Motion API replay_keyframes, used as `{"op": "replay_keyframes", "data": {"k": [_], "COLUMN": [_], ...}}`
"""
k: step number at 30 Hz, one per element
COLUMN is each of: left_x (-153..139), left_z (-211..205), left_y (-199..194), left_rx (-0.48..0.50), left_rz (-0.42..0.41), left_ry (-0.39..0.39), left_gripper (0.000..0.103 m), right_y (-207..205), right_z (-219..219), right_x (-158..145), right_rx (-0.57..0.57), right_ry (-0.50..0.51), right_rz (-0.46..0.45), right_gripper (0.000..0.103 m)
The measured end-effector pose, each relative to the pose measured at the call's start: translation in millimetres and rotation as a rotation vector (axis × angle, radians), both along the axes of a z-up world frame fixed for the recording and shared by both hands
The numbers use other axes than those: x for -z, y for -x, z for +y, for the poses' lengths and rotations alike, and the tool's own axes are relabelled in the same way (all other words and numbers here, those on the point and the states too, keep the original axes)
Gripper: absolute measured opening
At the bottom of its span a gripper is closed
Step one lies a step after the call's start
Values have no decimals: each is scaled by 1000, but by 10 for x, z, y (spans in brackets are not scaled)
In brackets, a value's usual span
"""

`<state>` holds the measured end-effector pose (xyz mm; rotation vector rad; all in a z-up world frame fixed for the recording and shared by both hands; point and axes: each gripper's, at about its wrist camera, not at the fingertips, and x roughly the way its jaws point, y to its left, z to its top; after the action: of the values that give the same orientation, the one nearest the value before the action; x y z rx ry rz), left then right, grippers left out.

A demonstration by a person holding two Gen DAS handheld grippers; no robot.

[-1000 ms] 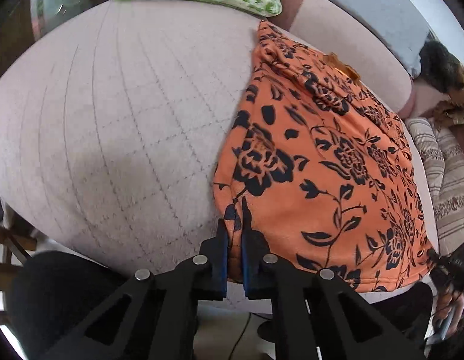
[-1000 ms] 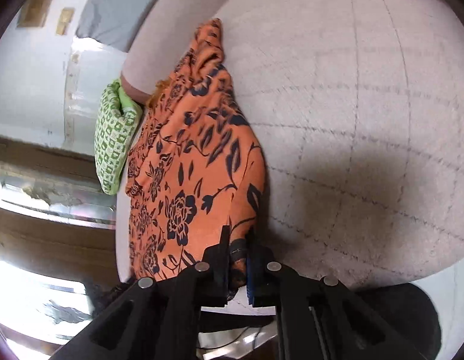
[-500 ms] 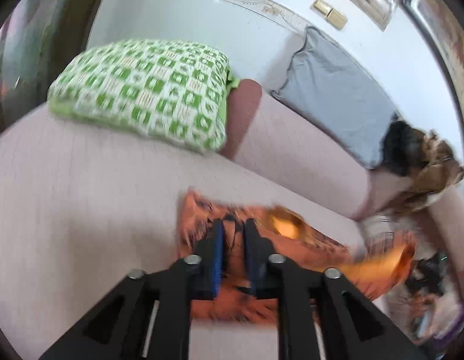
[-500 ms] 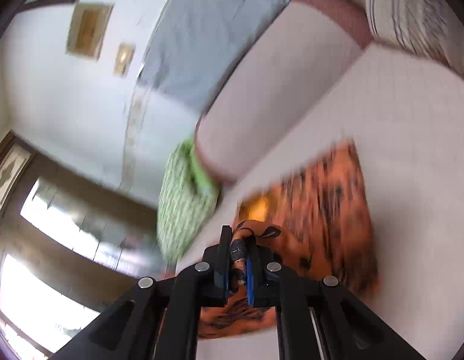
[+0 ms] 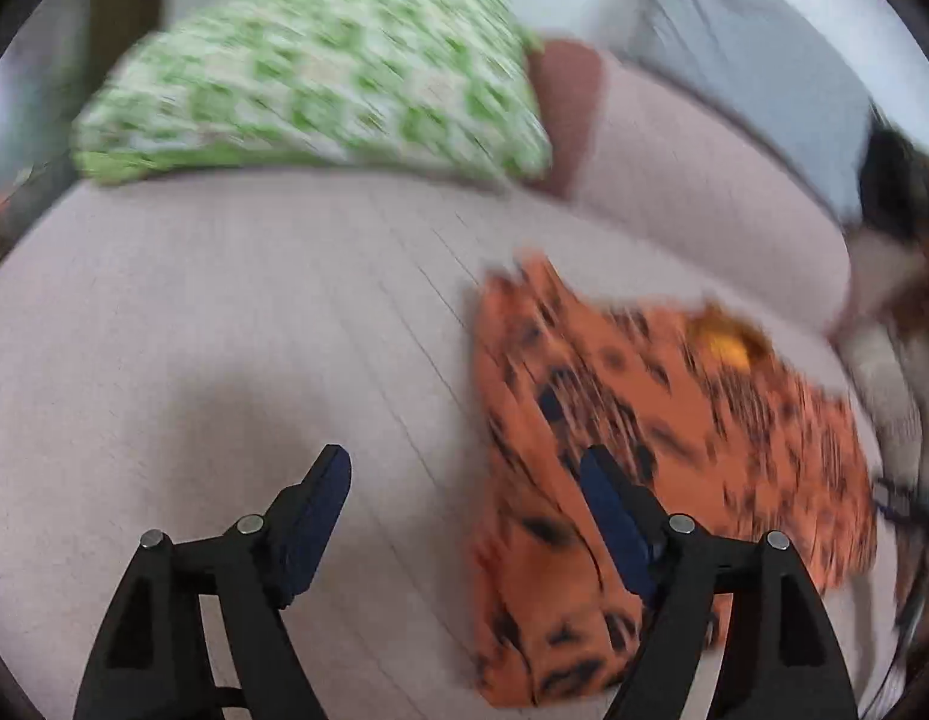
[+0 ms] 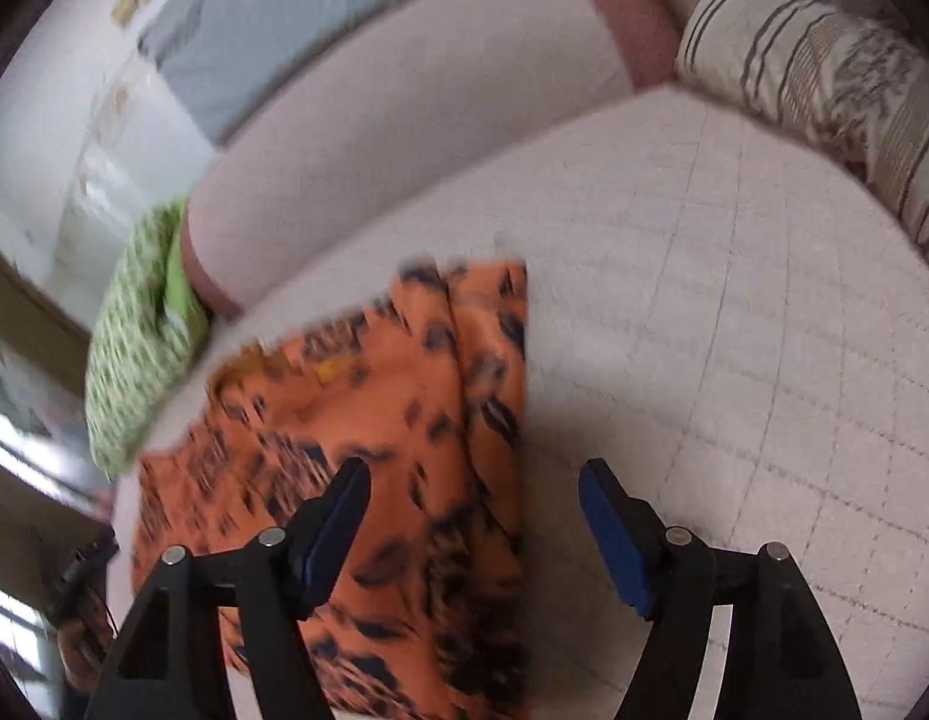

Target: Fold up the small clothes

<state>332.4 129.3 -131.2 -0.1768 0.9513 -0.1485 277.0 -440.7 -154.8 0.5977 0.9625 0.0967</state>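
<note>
Left wrist: your left gripper [image 5: 464, 468] has just been opening and its jaws stand wide, nothing pinched; the orange floral garment [image 5: 662, 420] lies on the pale quilted sofa seat [image 5: 224, 312], its left edge falling between the fingers but the pads don't press it; right finger sits over the cloth, left finger over bare seat; green checked cushion [image 5: 320, 78] beyond, grey cushion [image 5: 758, 60] on the backrest; view is blurred.

Right wrist: your right gripper [image 6: 473, 474] has also just been opening, wide, gripping nothing; garment [image 6: 356, 420] on the seat [image 6: 734, 312], its right edge between the fingers; striped pillow [image 6: 824, 72] far right, green cushion [image 6: 140, 348] left.
</note>
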Motion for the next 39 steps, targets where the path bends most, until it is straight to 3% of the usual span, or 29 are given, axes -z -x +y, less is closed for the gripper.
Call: {"op": "replay_keyframes", "data": {"k": [2,3,4,5,6,8,13,15,17,20,23,24,25,26,27,29,32,36,39], "left_x": [210,292,287,275,250,100,-631,-927,-1047,-779,-40,105,27,-55,-189,-459,-608,-325,-192], "left_z": [-194,-267,-342,-407,-446,-470,-557,-532,-413,-262,-198,-149,-98,-88,-70,-59,-84,-192,-270], "left_y": [-20,-17,13,30,-13,-54,339,729,1165,1771,2095,2153,2226,2233,2221,2184,1937,1512,1391], "left_rx": [35,35,35,55,74,31,62,63,59,37,13,7,15,7,-3,11,35,90,96], "left_rz": [76,84,39,38,75,103,-30,-92,-94,-37,137,164,95,79,39,-47,-120,-70,-34], "left_ry": [-22,-46,-93,-105,-55,-21,-12,-9,23,44,-39,-42,-32,-56,-71,-70,-86,-118,-133], "left_gripper": [79,79,73,35,22,17,16,16,17,21,38,40,48,52,52,66,69,69,69], "right_y": [-89,-123,-146,-172,-193,-186,182,453,838,1437,1878,1965,2121,2199,2222,2209,1997,1508,1200], "right_z": [155,268,322,333,312,346,368,406,389,398,359,341,275,229,197,145,151,274,354], "right_x": [94,92,110,117,124,12,-682,-903,-1053,-883,-201,18,86,10,-65,-297,-544,-525,-312], "right_rx": [-88,-93,-91,-85,-75,-72,-83,-97,-108,-123,-142,-126,-97,-75,-57,-36,-36,-77,-135], "right_ry": [-74,-8,16,4,-47,-48,-49,-26,-20,-36,-14,13,-27,-37,-26,0,58,148,223], "right_rz": [40,55,70,87,111,101,-11,-34,-46,3,156,235,191,141,124,41,-19,-32,22], "right_gripper": [75,75,69,57,24,20,14,14,14,15,39,64,64,64,64,64,65,65,65]}}
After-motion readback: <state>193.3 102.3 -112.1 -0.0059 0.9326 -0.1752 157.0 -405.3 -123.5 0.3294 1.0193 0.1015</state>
